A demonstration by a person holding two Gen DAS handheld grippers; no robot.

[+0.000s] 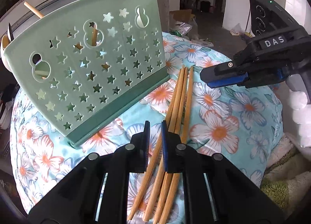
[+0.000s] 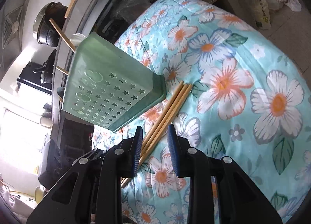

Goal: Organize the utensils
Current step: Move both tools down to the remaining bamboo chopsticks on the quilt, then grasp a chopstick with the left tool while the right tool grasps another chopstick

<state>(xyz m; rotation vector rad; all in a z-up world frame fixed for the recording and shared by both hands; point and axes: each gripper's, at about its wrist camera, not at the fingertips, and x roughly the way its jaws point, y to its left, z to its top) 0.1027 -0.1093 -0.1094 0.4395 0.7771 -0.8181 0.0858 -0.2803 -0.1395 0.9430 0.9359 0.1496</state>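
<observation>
**Chopsticks on the flowery cloth, holder standing right next to them**

So the bundle of wooden chopsticks (image 1: 176, 115) is lying loose on the floral cloth (image 1: 223, 127), running from bottom centre of the left wrist view up toward the middle. Their far tips end just beside the lower right corner of the green utensil holder (image 1: 91, 64), the one with star cutouts, which fills the upper left. A few sticks and a white spoon (image 1: 3, 53) already poke out of its top.

The left gripper (image 1: 155, 142) has its fingers apart, hanging over the chopsticks near their middle, nothing pinched as far as I can see. One stick shows in the gap; the rest pass under the right-hand finger.

The right gripper (image 2: 154, 146) is spread wide too, hovering above the same bundle close to the tips. In the left view it comes in from the right edge.
</observation>
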